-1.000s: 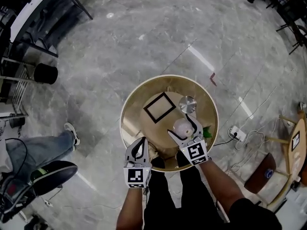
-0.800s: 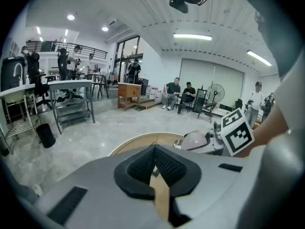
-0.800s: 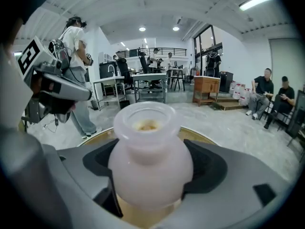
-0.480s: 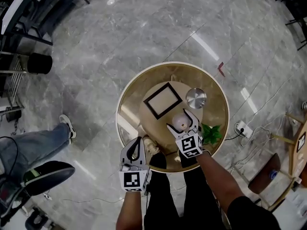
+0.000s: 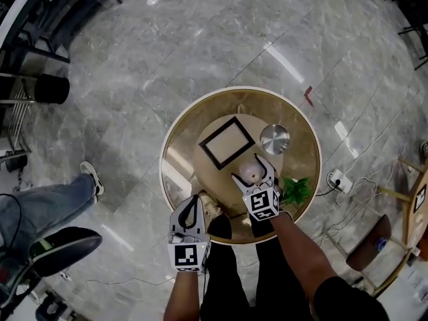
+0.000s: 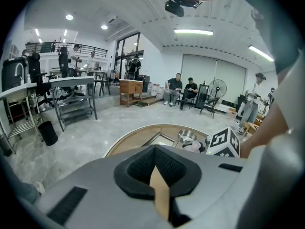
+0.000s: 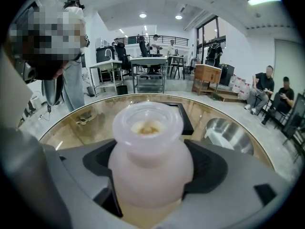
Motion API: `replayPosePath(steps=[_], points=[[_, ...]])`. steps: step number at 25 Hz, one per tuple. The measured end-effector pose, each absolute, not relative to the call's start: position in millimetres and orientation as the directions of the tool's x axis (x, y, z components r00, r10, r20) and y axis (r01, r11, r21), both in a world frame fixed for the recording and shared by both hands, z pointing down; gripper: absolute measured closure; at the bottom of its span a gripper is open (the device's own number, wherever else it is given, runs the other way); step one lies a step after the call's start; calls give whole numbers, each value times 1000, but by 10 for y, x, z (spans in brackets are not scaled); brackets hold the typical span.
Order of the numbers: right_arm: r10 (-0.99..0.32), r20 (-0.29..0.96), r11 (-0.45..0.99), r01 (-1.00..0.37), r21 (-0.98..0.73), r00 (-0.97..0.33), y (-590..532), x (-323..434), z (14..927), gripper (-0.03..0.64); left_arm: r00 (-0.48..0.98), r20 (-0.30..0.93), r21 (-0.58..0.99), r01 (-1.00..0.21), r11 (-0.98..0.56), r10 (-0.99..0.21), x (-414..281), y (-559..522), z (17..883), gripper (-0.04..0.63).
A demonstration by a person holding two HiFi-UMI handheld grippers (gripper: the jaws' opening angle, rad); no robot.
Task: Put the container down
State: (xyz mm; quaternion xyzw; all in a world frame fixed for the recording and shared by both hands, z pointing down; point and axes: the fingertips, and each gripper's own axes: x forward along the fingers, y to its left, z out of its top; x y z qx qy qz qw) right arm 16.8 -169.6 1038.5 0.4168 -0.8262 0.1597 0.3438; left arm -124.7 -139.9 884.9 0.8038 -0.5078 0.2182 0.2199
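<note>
A translucent white container [image 5: 252, 172] with a wide mouth is held over the near half of the round glass-topped table [image 5: 200, 109]. My right gripper [image 5: 250, 170] is shut on it. In the right gripper view the container [image 7: 150, 161] fills the space between the jaws of my right gripper [image 7: 151, 180], and something yellowish shows inside it. Whether its base touches the table is hidden. My left gripper [image 5: 193, 200] hangs at the table's near edge, apart from the container. In the left gripper view my left gripper [image 6: 157, 175] has its jaws together with a thin tan strip showing between them.
On the table lie a black-framed square mat [image 5: 227, 142] and a steel bowl [image 5: 275, 139], just beyond the container; a green plant [image 5: 296, 189] is to its right. A seated person's leg [image 5: 40, 206] and a black chair [image 5: 63, 243] are at left. A power strip [image 5: 332, 179] lies on the floor.
The head view has shifted. My right gripper still holds the container, now slightly further left of the steel bowl. My left gripper has drifted a little nearer to me.
</note>
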Motion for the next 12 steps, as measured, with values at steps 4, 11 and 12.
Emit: replayPosePath(steps=[4, 11, 12], points=[[-561, 702, 602, -799, -19, -439, -1685, 158, 10402, 201, 388, 578, 137, -913, -383, -718, -1237, -1436, 8825, 601], [-606, 666, 554, -832, -39, -434, -1617, 182, 9930, 183, 396, 548, 124, -910, -396, -737, -1218, -1480, 8485, 601], [-621, 644, 554, -832, -44, -447, -1579, 158, 9742, 181, 397, 545, 128, -910, -394, -739, -1217, -1469, 8389, 601]])
